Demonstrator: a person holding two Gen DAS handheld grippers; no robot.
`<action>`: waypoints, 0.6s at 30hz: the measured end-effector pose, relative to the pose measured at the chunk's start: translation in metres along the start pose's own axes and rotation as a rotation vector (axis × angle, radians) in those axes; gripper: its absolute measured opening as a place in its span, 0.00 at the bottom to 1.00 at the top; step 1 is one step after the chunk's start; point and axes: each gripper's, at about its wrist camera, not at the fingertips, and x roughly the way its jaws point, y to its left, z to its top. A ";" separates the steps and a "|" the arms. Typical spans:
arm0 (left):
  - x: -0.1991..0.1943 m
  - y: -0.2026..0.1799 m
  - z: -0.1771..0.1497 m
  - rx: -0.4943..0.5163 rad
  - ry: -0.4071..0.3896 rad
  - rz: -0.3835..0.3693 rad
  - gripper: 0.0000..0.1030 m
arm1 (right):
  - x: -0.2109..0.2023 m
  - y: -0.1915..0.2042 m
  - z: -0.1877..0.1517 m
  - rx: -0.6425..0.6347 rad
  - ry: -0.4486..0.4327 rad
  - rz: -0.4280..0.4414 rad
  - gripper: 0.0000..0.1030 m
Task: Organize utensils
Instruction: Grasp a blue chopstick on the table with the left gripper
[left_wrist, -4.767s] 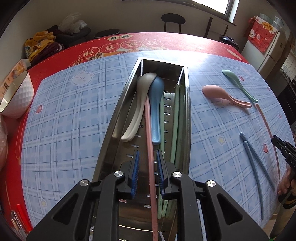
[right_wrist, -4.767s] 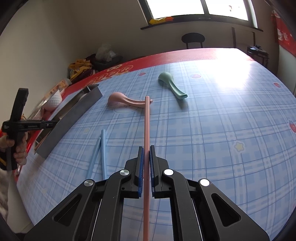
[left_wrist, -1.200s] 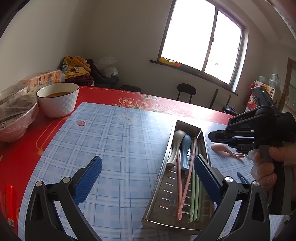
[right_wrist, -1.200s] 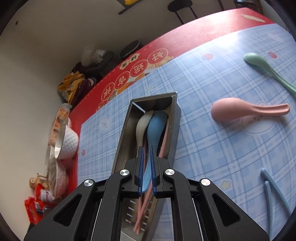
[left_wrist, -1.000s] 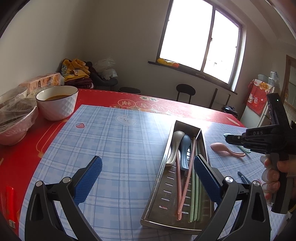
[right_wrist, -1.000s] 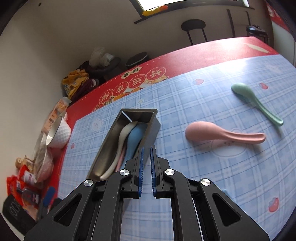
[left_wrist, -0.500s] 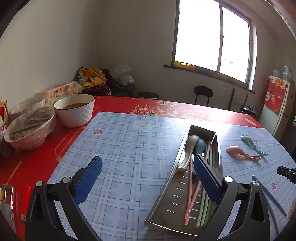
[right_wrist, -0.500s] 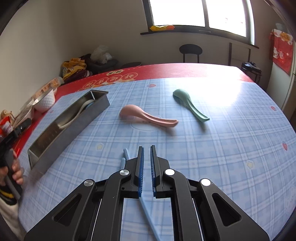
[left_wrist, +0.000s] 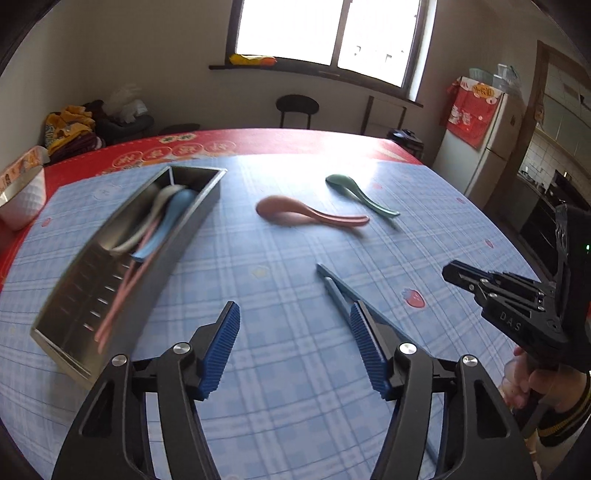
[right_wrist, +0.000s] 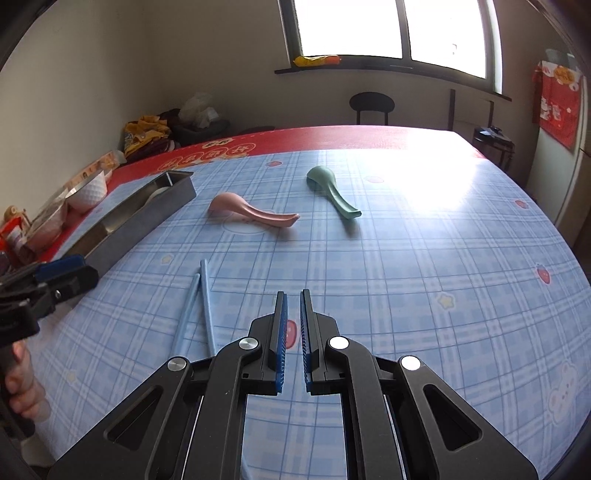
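Observation:
A steel utensil tray (left_wrist: 184, 236) (right_wrist: 144, 218) lies at the left and holds spoons and pink chopsticks. On the blue plaid cloth lie a pink spoon (left_wrist: 306, 214) (right_wrist: 251, 212), a green spoon (left_wrist: 360, 194) (right_wrist: 332, 190) and a pair of blue chopsticks (left_wrist: 338, 291) (right_wrist: 201, 302). My left gripper (left_wrist: 293, 321) is open wide and empty, with the blue chopsticks running under its right finger. My right gripper (right_wrist: 291, 302) is empty, its jaws nearly together with a narrow gap, right of the blue chopsticks.
A white bowl (right_wrist: 88, 192) and wrapped food (right_wrist: 40, 225) stand on the red table border at far left. A black stool (right_wrist: 371, 103) and a window are beyond the table. A fridge (left_wrist: 484, 136) stands at the right.
My left gripper has swung right from the tray toward the blue chopsticks. My right gripper has left the tray, where it let go of a pink chopstick, and now hovers by the blue chopsticks.

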 end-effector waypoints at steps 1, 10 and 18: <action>0.007 -0.008 -0.003 0.005 0.024 -0.012 0.54 | -0.001 -0.002 0.000 -0.001 -0.007 0.001 0.08; 0.042 -0.054 -0.022 0.114 0.136 0.001 0.44 | 0.001 -0.016 -0.004 0.050 -0.013 0.076 0.08; 0.051 -0.064 -0.023 0.174 0.163 0.042 0.27 | 0.005 -0.017 -0.004 0.066 0.004 0.112 0.08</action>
